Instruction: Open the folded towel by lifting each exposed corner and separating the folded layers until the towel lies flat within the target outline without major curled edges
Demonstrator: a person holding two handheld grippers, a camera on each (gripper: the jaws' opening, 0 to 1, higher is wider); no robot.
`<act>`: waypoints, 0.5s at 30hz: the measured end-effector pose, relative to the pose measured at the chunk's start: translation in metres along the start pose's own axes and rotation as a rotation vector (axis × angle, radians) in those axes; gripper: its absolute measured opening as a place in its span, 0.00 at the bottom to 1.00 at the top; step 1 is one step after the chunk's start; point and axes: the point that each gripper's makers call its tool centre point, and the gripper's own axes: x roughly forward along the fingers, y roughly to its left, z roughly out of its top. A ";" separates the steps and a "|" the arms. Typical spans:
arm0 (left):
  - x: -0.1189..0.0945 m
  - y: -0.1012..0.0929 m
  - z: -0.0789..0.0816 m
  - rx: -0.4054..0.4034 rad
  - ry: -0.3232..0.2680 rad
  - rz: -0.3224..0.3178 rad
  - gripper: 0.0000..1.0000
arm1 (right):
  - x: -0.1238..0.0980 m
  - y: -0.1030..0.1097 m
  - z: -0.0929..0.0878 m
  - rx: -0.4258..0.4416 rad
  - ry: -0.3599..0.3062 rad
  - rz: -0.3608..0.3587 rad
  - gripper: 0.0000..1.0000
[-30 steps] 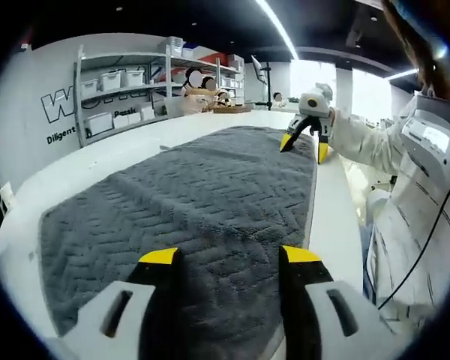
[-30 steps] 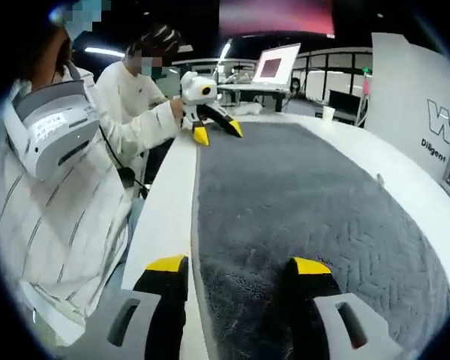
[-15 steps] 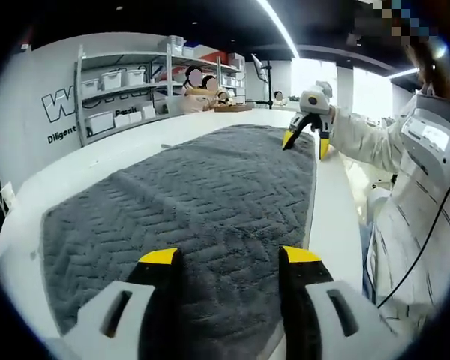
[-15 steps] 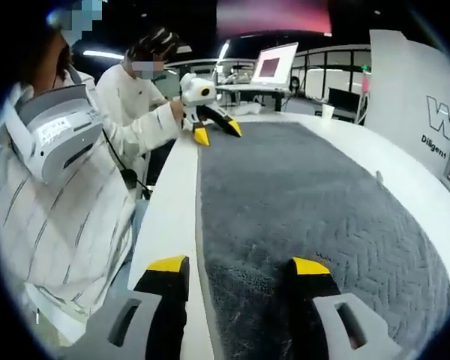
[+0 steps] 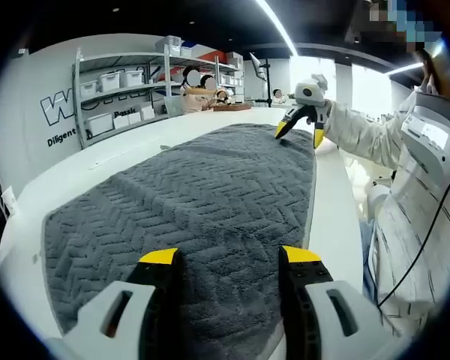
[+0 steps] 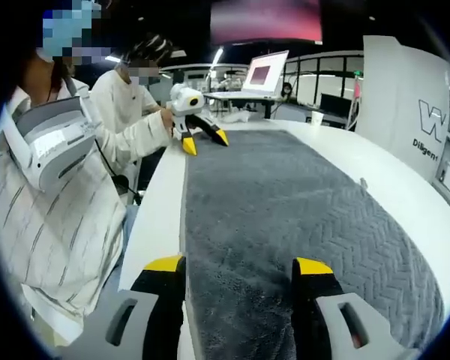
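The white tabletop (image 5: 97, 161) shows bare margins on both long sides of the dark grey herringbone towel (image 5: 210, 202), which lies spread flat along it, its near long edge running close to the tabletop's edge on the person's side and its corners looking uncurled. The left tool (image 5: 232, 256) hovers with jaws wide and empty over one short end. The right tool (image 6: 238, 262) is likewise wide and empty over the opposite end, near that long edge.
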 end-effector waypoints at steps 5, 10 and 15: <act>0.000 0.001 0.000 -0.001 -0.001 0.000 0.52 | -0.002 -0.011 -0.010 0.009 0.012 -0.022 0.54; 0.000 0.001 -0.001 -0.019 -0.003 -0.002 0.52 | -0.001 -0.008 -0.020 0.025 0.029 0.003 0.52; 0.000 0.001 -0.002 -0.020 -0.001 0.001 0.52 | -0.002 -0.010 -0.021 0.026 0.018 0.012 0.53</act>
